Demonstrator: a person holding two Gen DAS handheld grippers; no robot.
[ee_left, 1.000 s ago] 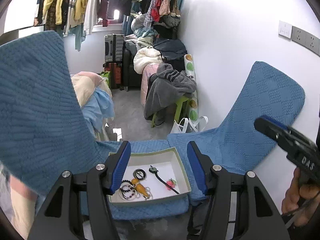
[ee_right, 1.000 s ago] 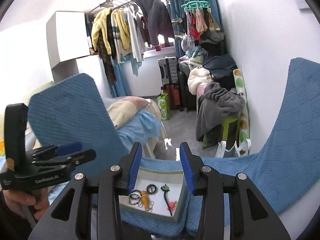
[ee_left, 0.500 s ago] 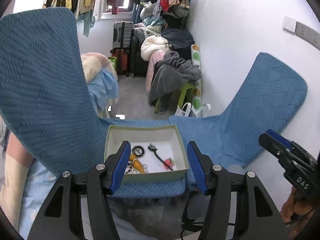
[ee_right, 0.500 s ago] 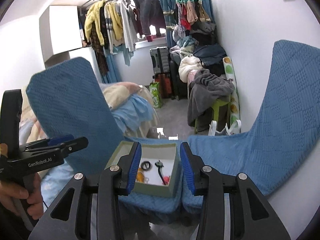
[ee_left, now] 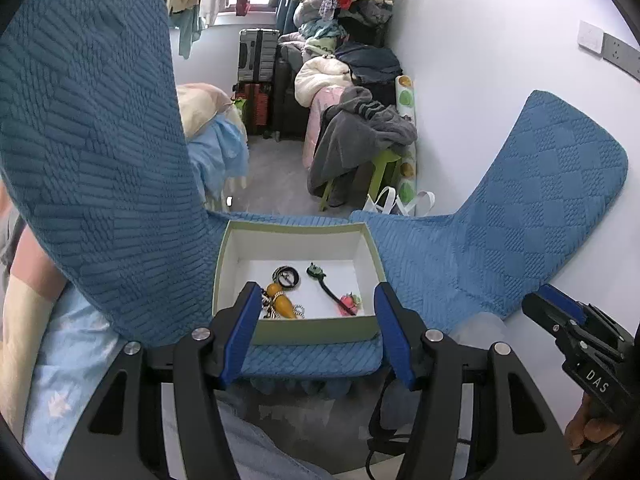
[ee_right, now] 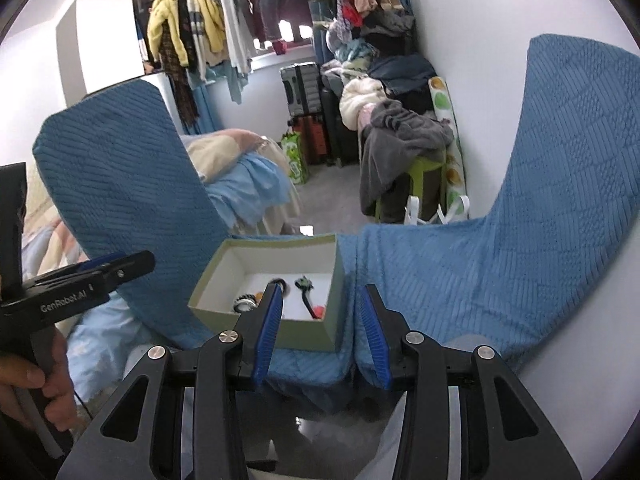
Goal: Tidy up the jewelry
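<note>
A pale green open box (ee_left: pixel 296 330) with a white inside sits on a blue textured cloth (ee_left: pixel 460 256). It holds a black ring (ee_left: pixel 286 274), an orange piece with beads (ee_left: pixel 279 300), a black hair stick with a green end (ee_left: pixel 326 286) and a small red piece (ee_left: pixel 349 301). My left gripper (ee_left: pixel 316 312) is open and empty, just in front of the box. My right gripper (ee_right: pixel 320 312) is open and empty, near the box's (ee_right: pixel 308 330) right front corner, and it also shows in the left wrist view (ee_left: pixel 560 320).
The cloth rises in a tall flap on the left (ee_left: pixel 88 152) and on the right (ee_left: pixel 552 184). A white wall (ee_left: pixel 500 40) stands to the right. Behind lie a bed (ee_left: pixel 212 128), suitcases (ee_left: pixel 258 56), a green stool with clothes (ee_left: pixel 360 136) and hanging clothes (ee_right: pixel 200 28).
Both grippers have come down and closer to the box, which now looks larger and nearer in both views. Both stay open and empty.
</note>
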